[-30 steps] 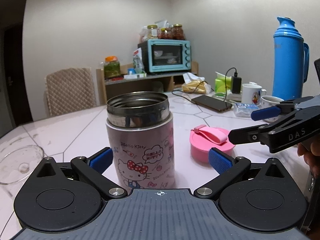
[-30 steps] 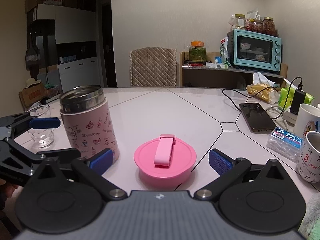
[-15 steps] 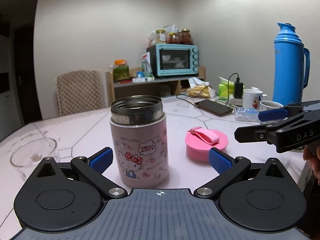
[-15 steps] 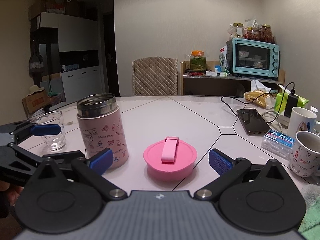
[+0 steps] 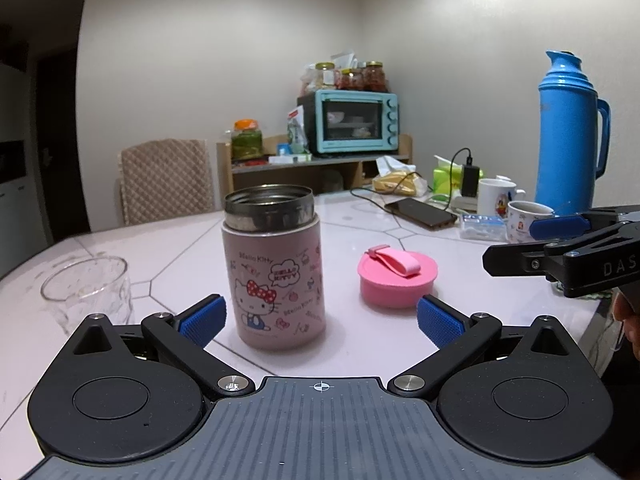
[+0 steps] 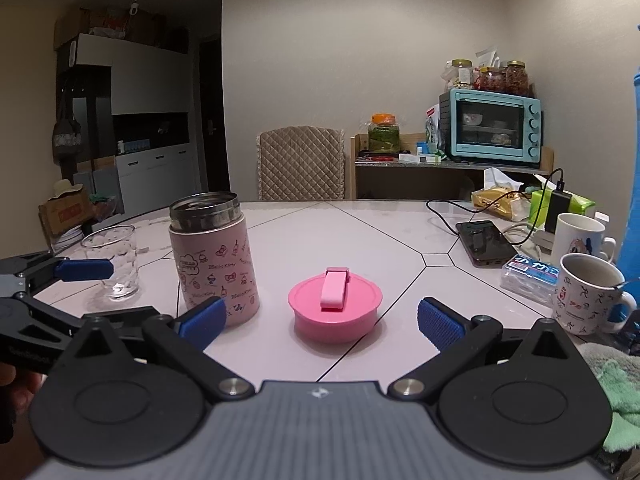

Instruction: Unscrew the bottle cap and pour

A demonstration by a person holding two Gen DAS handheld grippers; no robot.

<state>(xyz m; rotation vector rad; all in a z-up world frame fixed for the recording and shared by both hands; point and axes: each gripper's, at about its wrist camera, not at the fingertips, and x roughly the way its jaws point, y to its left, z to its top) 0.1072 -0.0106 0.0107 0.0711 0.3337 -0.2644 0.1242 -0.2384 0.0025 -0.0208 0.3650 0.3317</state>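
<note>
Both grippers have backed away from the table since a second ago, so the flask (image 5: 274, 268) and the pink cap (image 5: 396, 278) now look smaller. The flask stands upright at frame centre in the left view, uncapped, straight ahead of the left gripper (image 5: 318, 318), which is the nearer one. Its jaws are spread wide and hold nothing. The right gripper (image 6: 320, 320), likewise spread and empty, faces the cap. The glass (image 5: 86, 294) waits at lower left.

L gripper (image 5: 319, 316) fingers wide apart, empty; uncapped pink bottle (image 5: 276, 268) upright on counter (image 5: 168, 252), pink cap (image 5: 394, 280) just beside, glass (image 5: 90, 294) left.
</note>
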